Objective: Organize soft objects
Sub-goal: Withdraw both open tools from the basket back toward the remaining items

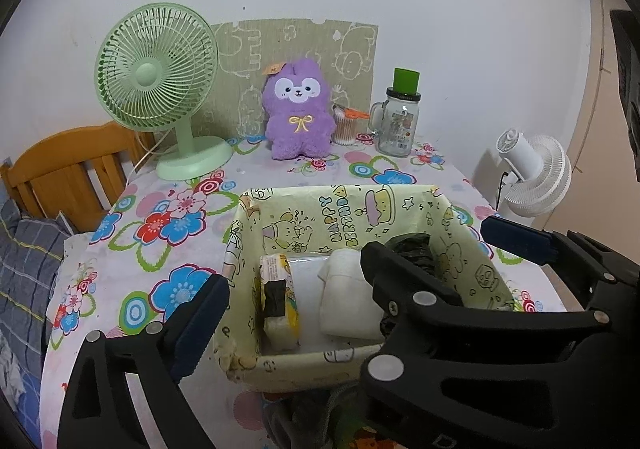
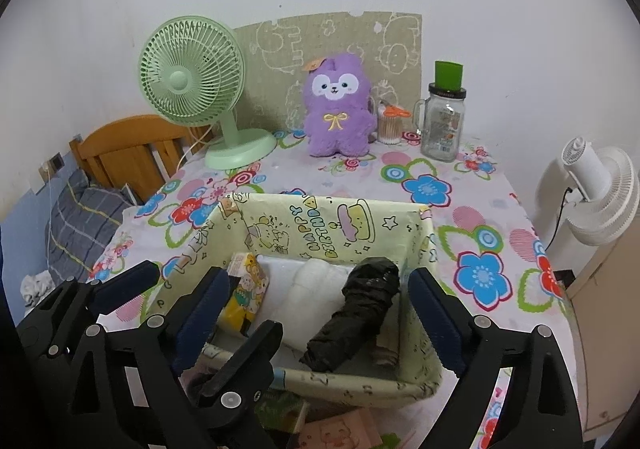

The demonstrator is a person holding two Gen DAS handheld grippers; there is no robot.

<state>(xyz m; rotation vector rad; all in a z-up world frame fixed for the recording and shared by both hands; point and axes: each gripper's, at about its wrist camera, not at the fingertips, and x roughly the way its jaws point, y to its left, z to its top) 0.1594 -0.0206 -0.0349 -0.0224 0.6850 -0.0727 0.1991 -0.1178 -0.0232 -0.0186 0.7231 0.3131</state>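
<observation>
Both grippers hang over the near edge of the box [image 2: 348, 383], and I see each one spread wide with nothing between its pads. My left gripper [image 1: 294, 319] has one finger outside the box's left wall and the other reaching over the box's middle. My right gripper [image 2: 320, 315] straddles the box's right half, one finger at the inside of the right wall, the other toward the box's centre.

Inside the box I count three soft things lying side by side. A yellow tissue pack [image 2: 246, 291] leans against the box's left wall. A white folded cloth [image 2: 316, 285] lies in the middle of the box. A black rolled bundle [image 2: 354, 313] lies in the box's right half, touching the cloth.

Behind the box, on the flowered tablecloth [image 2: 472, 233], stands a purple plush toy [image 2: 338, 109]. Left of the box's far side stands a green fan [image 2: 192, 77]; behind the box to the right stands a glass jar [image 2: 442, 125] with a green cap.
</observation>
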